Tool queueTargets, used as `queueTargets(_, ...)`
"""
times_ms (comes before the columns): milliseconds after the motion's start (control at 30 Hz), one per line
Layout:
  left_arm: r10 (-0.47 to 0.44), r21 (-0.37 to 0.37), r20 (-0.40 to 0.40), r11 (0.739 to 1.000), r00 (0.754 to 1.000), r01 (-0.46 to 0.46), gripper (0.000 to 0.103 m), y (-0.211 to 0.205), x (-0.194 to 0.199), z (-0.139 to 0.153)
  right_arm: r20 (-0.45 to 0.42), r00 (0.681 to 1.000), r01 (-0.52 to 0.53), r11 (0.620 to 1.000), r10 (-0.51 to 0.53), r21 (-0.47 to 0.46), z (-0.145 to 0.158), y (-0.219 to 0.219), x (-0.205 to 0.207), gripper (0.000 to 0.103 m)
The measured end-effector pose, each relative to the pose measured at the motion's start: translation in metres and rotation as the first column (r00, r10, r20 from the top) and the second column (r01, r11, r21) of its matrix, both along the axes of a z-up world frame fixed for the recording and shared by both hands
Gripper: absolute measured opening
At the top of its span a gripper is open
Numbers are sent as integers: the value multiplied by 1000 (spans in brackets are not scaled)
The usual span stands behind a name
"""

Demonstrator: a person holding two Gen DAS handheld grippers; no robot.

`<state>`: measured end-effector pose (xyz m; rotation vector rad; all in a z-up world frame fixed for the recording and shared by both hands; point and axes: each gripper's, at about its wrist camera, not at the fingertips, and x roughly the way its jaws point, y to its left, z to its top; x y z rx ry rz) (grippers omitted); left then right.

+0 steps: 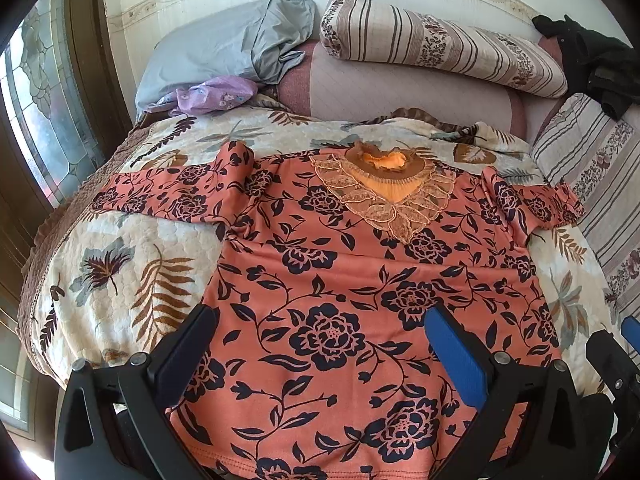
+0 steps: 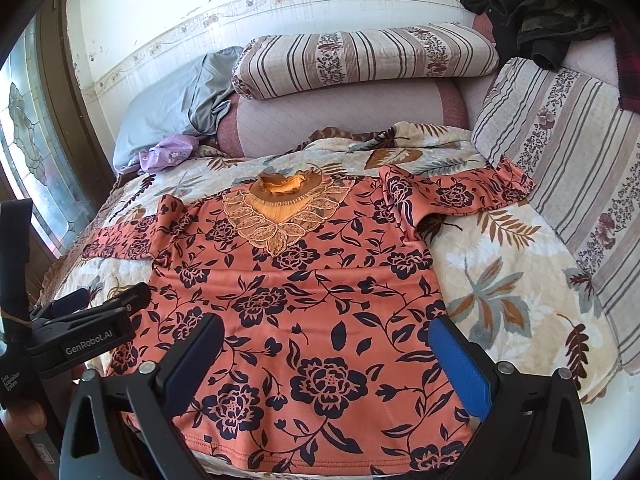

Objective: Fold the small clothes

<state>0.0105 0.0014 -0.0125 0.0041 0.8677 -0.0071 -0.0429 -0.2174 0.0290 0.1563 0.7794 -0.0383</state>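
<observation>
Holds the left tongs (image 1: 320, 316) spread wide, released, with nothing between the pads. Hovers them over the lower left part of the salmon-orange blouse with dark navy flower print (image 1: 320, 264), one finger near its side edge. Cannot tell whether the pads touch the cloth.

Holds the right tongs (image 2: 326, 322) spread just as wide, also gripping nothing, over the lower right part of the same blouse, close to the hem.

Finds the blouse flat and face up on the cream quilted bedspread with brown leaf pattern (image 1: 120, 240), the lace-trimmed orange collar (image 1: 384, 160) at the far end. Shows the left sleeve (image 1: 160, 196) stretched out sideways and bunched at the shoulder, and the right sleeve (image 2: 460, 192) stretched toward the striped cushion (image 2: 560, 168) at the bed side.

Risks, as a judgement: may pinch the soft bedspread together with the thin fabric if closing too deep, and so drag both. May take only the top layer at the hem, so that the back layer stays behind and the fold comes crooked. May carry the shoulder wrinkle into the fold if not smoothing the sleeve first. May also bump one tool against the other, being near together.

Leaves well apart, at the head of the bed, the grey pillowcase (image 1: 224, 48), the small purple cloth (image 1: 216, 94) and the black garment (image 2: 540, 12).
</observation>
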Motion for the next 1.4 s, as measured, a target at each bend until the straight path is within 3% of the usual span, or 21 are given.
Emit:
queueTargets(733, -9, 29, -10, 1000, 1000, 9, 103, -11, 11, -6, -21, 1000, -13, 1000, 14, 6, -7, -1, 15, 103)
queueTargets(1067, -3, 43, -54, 999, 999, 5, 103, -13, 26, -23, -66, 998, -1, 999, 4, 43, -28, -15, 30, 103)
queueTargets(1167, 4, 44, -69, 999, 998, -1, 103, -11, 35, -36, -81, 997, -4, 996, 11, 89, -39, -26, 37, 103)
queueTargets(1267, 30, 60, -100, 998, 995, -24, 103, -4, 52, -58, -108, 994, 26, 979, -4, 204, -53, -55, 49, 103)
queueTargets(1400, 80, 80, -135, 994, 988, -70, 103, 11, 80, -91, -96, 986, 161, 924, -136, 347, -66, -128, 69, 103)
